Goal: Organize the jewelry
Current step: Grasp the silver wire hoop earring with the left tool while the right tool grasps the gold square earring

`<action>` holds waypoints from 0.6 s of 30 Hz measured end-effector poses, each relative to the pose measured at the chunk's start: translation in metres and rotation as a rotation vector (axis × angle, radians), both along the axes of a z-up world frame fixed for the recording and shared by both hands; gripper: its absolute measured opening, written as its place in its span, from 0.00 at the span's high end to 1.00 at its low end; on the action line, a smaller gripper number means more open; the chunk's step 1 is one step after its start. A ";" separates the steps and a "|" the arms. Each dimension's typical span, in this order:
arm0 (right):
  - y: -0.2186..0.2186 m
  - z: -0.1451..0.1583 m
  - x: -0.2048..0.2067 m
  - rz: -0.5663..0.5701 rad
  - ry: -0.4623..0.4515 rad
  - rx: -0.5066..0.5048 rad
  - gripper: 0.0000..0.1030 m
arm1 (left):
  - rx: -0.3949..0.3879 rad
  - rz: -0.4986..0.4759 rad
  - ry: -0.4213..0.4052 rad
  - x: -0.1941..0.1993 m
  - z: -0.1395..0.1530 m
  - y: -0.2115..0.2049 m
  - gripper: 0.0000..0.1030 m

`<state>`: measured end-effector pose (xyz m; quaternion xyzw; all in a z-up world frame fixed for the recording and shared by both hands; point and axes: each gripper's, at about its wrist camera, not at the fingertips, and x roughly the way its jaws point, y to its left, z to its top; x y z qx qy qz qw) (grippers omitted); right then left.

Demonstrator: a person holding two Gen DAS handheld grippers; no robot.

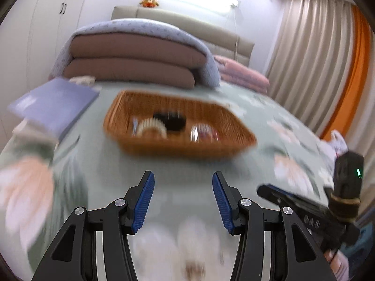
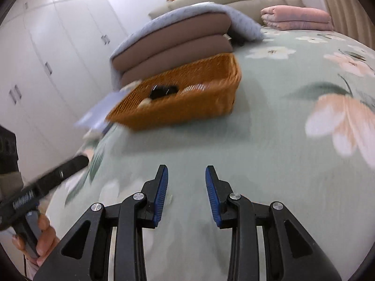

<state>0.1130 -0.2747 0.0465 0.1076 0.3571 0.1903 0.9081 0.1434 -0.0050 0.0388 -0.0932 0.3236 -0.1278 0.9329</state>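
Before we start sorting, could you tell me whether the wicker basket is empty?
Not empty: the wicker basket holds a black item and pale, blurred pieces; what they are, cannot tell.

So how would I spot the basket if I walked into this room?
Look on the floral green bedspread, just in front of the stack of folded brown cushions. The wicker basket sits there, the only orange-brown woven thing, with small items inside.

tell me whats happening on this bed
A person holds a two-finger claw in each hand over a floral green bedspread. The left claw and the right claw are both open and hold nothing. Ahead sits an orange woven rectangular basket with a few small items inside, too blurred to identify. Nothing has been picked up yet.
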 end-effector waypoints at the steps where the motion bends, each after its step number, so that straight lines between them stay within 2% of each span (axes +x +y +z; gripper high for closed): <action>1: 0.004 -0.002 -0.009 0.013 0.003 -0.018 0.65 | 0.006 0.004 0.023 -0.015 -0.006 -0.001 0.48; 3: 0.012 -0.007 -0.024 0.050 0.019 -0.045 0.65 | 0.004 -0.014 0.072 -0.040 -0.018 -0.005 0.48; 6: 0.026 -0.019 -0.036 0.111 0.037 -0.091 0.65 | 0.047 -0.036 0.111 -0.068 -0.035 -0.020 0.48; 10: 0.033 -0.023 -0.036 0.138 0.029 -0.096 0.65 | 0.101 -0.029 0.110 -0.087 -0.053 -0.036 0.49; 13: 0.032 -0.025 -0.031 0.145 0.037 -0.076 0.65 | 0.121 -0.055 0.077 -0.096 -0.052 -0.040 0.49; 16: 0.036 -0.028 -0.030 0.155 0.042 -0.088 0.65 | 0.127 -0.120 0.038 -0.098 -0.044 -0.042 0.49; 18: 0.038 -0.027 -0.030 0.162 0.043 -0.111 0.65 | 0.160 -0.195 0.029 -0.091 -0.037 -0.046 0.49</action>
